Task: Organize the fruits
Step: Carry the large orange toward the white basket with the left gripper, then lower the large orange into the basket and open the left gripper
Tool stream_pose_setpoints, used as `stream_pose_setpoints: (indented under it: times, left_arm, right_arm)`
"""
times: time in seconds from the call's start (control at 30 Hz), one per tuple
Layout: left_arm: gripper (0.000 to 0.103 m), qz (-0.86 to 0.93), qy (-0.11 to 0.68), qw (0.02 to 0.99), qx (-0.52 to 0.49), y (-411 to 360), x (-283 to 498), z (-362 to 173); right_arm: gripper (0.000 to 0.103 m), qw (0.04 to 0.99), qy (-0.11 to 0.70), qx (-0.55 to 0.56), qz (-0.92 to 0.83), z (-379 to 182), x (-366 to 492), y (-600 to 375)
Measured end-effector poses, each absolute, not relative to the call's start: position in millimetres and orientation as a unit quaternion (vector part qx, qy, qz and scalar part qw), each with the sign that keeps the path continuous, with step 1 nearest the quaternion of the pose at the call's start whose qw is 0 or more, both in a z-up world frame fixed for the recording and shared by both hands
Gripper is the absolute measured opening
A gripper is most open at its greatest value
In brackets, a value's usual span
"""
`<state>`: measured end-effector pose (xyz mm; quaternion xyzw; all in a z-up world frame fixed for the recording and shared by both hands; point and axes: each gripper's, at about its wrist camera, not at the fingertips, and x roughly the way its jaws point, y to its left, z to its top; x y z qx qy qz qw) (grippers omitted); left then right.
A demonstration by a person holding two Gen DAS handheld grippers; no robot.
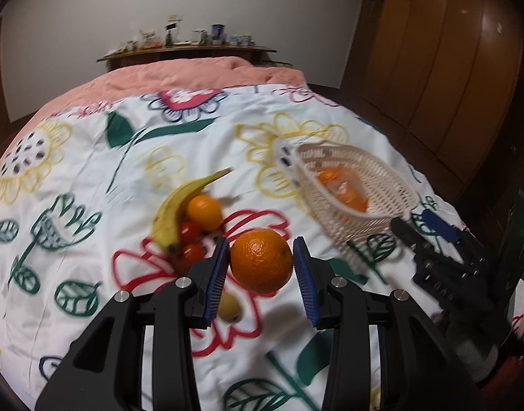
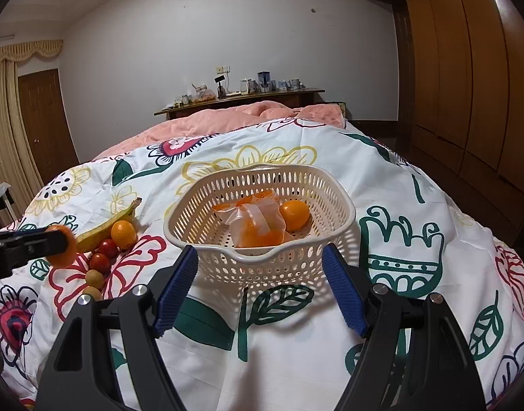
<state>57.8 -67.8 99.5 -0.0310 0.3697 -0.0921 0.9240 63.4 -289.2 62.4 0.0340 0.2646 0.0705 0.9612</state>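
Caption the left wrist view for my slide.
Left gripper lifts an orange toward the basket.

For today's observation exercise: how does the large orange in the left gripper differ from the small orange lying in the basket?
The large orange is held above the bedspread, clamped in the left gripper; the small orange lies in the basket. The large orange has dimpled, matte peel; the small orange looks smooth and glossy. Both are round and orange.
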Motion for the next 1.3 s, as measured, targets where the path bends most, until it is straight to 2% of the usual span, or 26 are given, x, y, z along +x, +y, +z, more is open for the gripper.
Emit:
stream_pose_setpoints:
  times: [0.67, 1.3]
  left_arm:
    - [0.04, -0.171, 0.355, 0.919, 0.008, -154, 118, 108]
    - [0.04, -0.167, 0.369, 0.914, 0.014, -159, 133, 93]
  right_arm:
    - [0.075, 0.963, 0.253, 0.083, 0.039, 59, 62, -308]
    - [0.075, 0.961, 0.261, 0.089, 0.037, 56, 66, -309]
